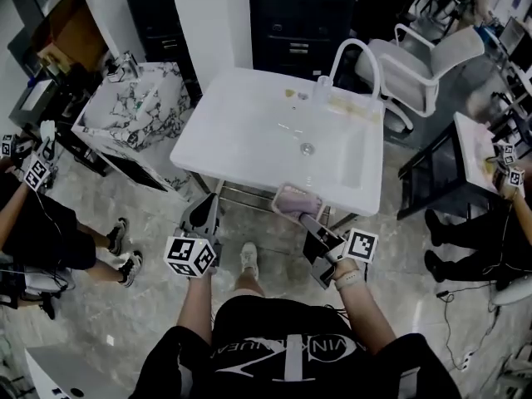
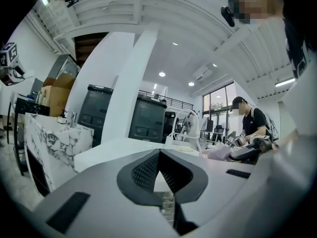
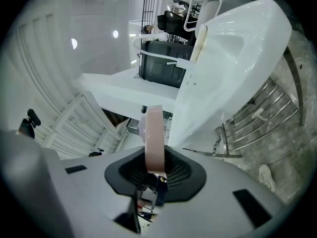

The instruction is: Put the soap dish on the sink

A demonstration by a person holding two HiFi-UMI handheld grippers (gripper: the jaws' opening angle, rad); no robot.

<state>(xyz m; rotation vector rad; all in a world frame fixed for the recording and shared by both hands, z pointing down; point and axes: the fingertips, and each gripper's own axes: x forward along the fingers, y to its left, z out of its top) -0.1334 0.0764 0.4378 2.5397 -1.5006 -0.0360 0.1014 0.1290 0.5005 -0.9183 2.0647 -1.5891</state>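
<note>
The pink soap dish (image 1: 293, 199) hangs at the front edge of the white sink (image 1: 249, 131), right of the middle. My right gripper (image 1: 304, 214) is shut on it from the near side. In the right gripper view the soap dish (image 3: 154, 138) stands edge-on between the jaws, with the sink (image 3: 233, 58) just beyond. My left gripper (image 1: 204, 204) sits by the sink's front left corner, jaws together with nothing in them. The left gripper view looks level across the sink top (image 2: 114, 150), with the soap dish (image 2: 218, 152) at the right.
A curved white faucet (image 1: 353, 56) stands at the sink's far edge. A metal frame (image 1: 249, 196) runs under the sink. A marble-patterned basin (image 1: 137, 106) is on the left, a white chair (image 1: 432, 61) at the back right. Other people stand at both sides.
</note>
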